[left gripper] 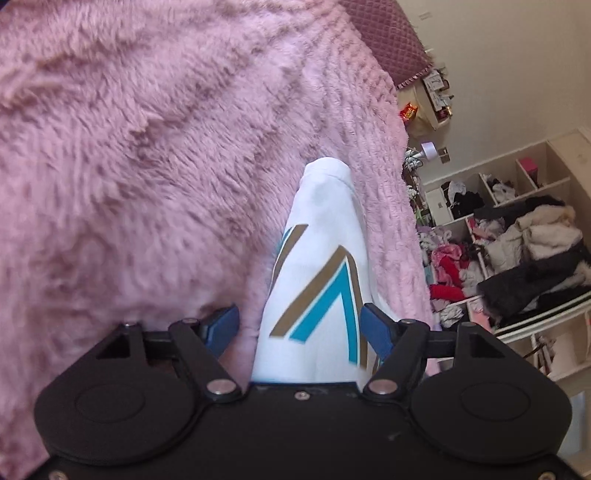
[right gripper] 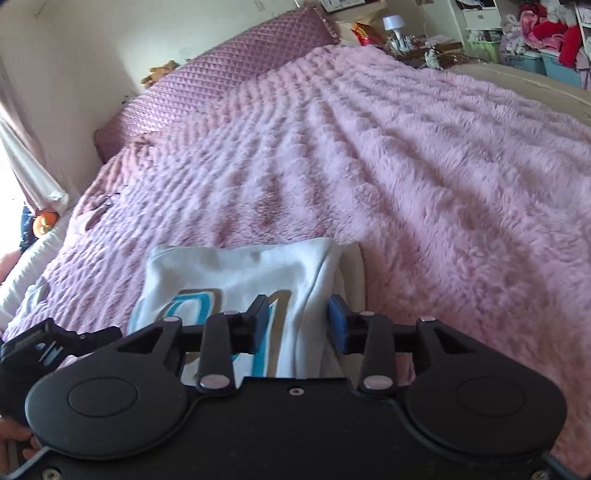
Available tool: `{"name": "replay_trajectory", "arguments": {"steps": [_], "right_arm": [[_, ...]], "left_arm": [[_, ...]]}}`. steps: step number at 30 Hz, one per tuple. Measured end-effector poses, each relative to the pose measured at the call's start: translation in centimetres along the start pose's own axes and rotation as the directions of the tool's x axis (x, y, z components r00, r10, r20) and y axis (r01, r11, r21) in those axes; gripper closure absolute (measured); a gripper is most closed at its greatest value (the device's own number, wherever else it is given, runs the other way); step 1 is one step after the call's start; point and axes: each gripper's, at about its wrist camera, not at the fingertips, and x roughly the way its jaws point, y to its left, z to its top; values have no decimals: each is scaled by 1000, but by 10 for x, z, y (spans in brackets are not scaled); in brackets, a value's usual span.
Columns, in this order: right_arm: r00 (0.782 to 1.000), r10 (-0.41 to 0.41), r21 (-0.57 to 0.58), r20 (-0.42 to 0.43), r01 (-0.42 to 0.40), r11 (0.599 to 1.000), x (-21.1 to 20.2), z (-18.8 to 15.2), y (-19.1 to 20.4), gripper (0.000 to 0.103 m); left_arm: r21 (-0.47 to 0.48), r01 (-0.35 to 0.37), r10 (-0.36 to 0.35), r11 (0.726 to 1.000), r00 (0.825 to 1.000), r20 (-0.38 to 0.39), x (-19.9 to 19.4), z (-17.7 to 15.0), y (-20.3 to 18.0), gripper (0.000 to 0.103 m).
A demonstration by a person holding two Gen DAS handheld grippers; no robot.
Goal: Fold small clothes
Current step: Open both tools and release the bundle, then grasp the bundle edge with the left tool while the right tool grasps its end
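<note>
A white garment with teal and gold stripes lies folded on the fluffy pink blanket of a bed. In the left wrist view it runs narrow and long away from my left gripper. That gripper is open around its near end, the left pad clear of the cloth and the right pad at its edge. In the right wrist view the garment lies flat with a teal and gold print. My right gripper stands open over its right fold, and the pads do not press on it.
A quilted purple pillow lies at the head of the bed, with a lamp on a stand beyond. Open shelves stuffed with clothes stand past the bed's right edge. A black part of the other gripper shows at the lower left.
</note>
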Motion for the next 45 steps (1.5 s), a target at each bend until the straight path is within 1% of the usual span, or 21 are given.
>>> {"name": "replay_trajectory", "arguments": {"steps": [3, 12, 14, 15, 16, 17, 19, 20, 23, 26, 27, 30, 32, 33, 34, 36, 38, 39, 41, 42, 45], "right_arm": [[1000, -11, 47, -24, 12, 999, 18, 6, -7, 59], [999, 30, 159, -39, -24, 987, 38, 17, -19, 60], [998, 33, 145, -49, -26, 989, 39, 18, -19, 76], [999, 15, 126, -43, -9, 992, 37, 19, -17, 90], [999, 20, 120, -28, -17, 993, 33, 20, -16, 91], [999, 33, 118, 2, -33, 992, 26, 22, -16, 92], [999, 26, 105, 48, -31, 994, 16, 26, -16, 95], [998, 19, 101, 57, -24, 995, 16, 27, -18, 96], [999, -34, 119, 27, 30, 992, 32, 20, -26, 97], [998, -63, 116, 10, 62, 991, 46, 13, -32, 97], [998, -67, 119, 8, 65, 991, 47, 12, -33, 97], [998, -61, 110, -15, 62, 992, 48, 13, -35, 97], [999, -43, 115, -24, 45, 992, 43, 15, -37, 94], [999, -17, 134, -32, 21, 991, 37, 16, -39, 86], [999, 11, 148, -43, -4, 989, 31, 17, -40, 75], [994, 93, 140, -60, -83, 987, 10, 14, -39, 71], [984, 163, 122, -74, -154, 981, -16, 2, -38, 67], [980, 180, 109, -88, -170, 979, -28, -6, -37, 64], [977, 188, 85, -104, -180, 980, -49, -24, -35, 64], [979, 172, 75, -108, -165, 983, -58, -33, -35, 63], [980, 161, 63, -120, -155, 986, -74, -52, -34, 63]], "left_arm": [[-71, 35, -33, 997, 999, 18, 15, 13, 2, 26], [-188, 100, -94, 977, 995, 42, 54, 43, -5, 25], [-224, 106, -102, 969, 994, 31, 59, 48, -5, 41], [-227, 109, -106, 968, 994, 25, 60, 50, -6, 77], [-221, 119, -118, 968, 993, 18, 61, 52, -7, 103], [-201, 125, -123, 971, 992, 25, 59, 53, -10, 101], [-129, 144, -137, 981, 989, 60, 55, 56, -17, 103], [-108, 134, -127, 985, 989, 72, 56, 57, -19, 103], [-132, 82, -77, 988, 996, 40, 71, 63, -17, 103], [-25, -14, 14, 1000, 1000, 7, 86, 66, -21, 96], [-3, -28, 28, 1000, 1000, -2, 88, 67, -22, 94], [-11, 0, 0, 1000, 1000, -26, 86, 73, -23, 92], [-15, 10, -10, 1000, 1000, -23, 72, 75, -25, 84], [-6, 16, -16, 1000, 999, -30, 64, 75, -27, 71], [6, 24, -23, 1000, 999, -44, 54, 73, -28, 50], [38, 36, -34, 999, 998, -55, 27, 62, -29, 34], [69, 55, -50, 996, 996, -74, -1, 43, -27, 33], [75, 67, -60, 995, 994, -90, -15, 30, -22, 33], [69, 66, -57, 995, 990, -127, -41, 0, -10, 33], [59, 61, -52, 996, 988, -147, -51, -16, -4, 33], [-19, 65, -68, 998, 973, -222, -71, -61, 17, 33]]}}
